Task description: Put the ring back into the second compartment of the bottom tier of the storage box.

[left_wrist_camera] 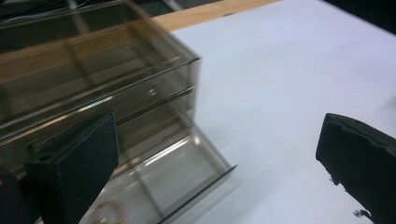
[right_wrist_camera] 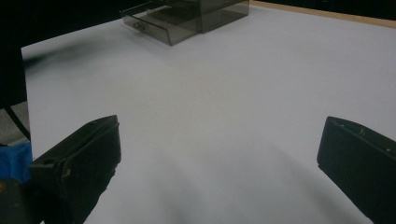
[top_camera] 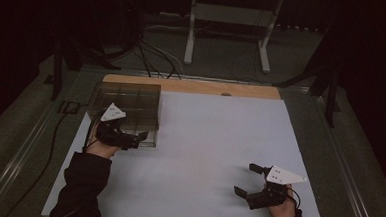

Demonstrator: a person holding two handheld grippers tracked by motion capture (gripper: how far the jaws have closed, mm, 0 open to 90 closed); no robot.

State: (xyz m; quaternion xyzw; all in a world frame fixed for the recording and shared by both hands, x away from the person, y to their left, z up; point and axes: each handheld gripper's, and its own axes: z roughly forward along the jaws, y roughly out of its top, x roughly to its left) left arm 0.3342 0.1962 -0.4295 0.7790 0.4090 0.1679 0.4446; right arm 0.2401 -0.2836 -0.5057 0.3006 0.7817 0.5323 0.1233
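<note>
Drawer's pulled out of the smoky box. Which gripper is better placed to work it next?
Left, probably. The left gripper is open right at the drawer of the clear box; the right gripper sits open far across the white table.

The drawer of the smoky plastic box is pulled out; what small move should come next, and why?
Probably draw the left hand-held gripper back from the drawer: its jaws stand wide open with nothing between them, and the drawer already sticks out of the box.
</note>
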